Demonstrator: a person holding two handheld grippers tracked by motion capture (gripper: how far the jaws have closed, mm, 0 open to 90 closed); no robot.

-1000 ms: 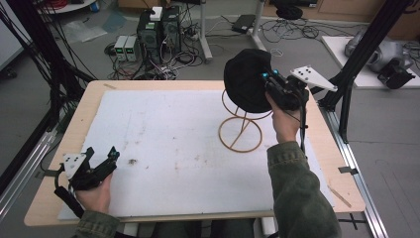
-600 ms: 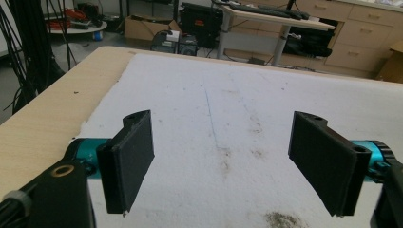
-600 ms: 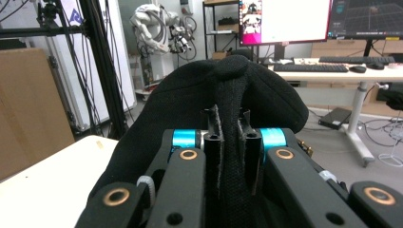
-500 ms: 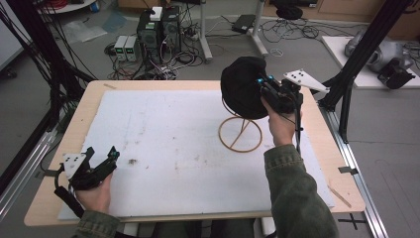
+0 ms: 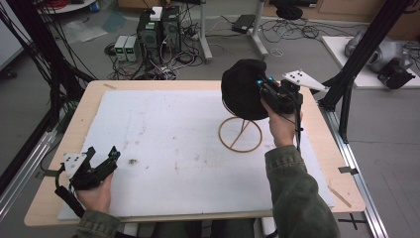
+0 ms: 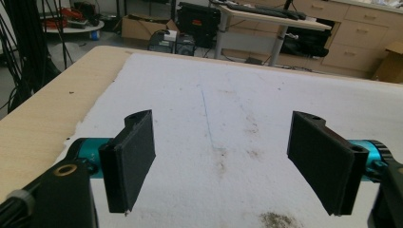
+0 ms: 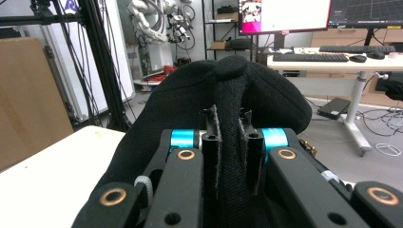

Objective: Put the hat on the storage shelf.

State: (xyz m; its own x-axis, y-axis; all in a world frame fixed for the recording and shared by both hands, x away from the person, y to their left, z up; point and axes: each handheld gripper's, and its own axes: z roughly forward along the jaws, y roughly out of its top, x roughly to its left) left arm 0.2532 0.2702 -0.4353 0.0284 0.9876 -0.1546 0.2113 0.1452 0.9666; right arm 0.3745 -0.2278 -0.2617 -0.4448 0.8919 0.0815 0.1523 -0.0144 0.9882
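Over on the right side of the counter (image 5: pixel 94 106), the right claw (image 5: pixel 265 91) is pinched nearly closed on a fold of a black cap (image 5: pixel 242 89), holding it up in the air above a wire stand (image 5: pixel 240 134) whose round base sits on the white sheet (image 5: pixel 173 129) covering the counter. In the right gripper view the two jaws stand close together with a ridge of the cap's (image 7: pixel 228 95) black cloth squeezed between them, the rest of the cap bulging out past the right claw (image 7: pixel 232 137). The person's right hand (image 5: pixel 280 124) grips the tool from the near side, a green sleeve (image 5: pixel 297 193) trailing back toward the near edge. At the near left corner the left claw (image 5: pixel 101 158) rests low over the sheet, its jaws spread wide apart with nothing between them; the left gripper view shows the left claw (image 6: pixel 221 161) open over bare white sheet (image 6: pixel 237 109) with a few dirty smudges (image 6: pixel 278 219). The two claws are well apart.
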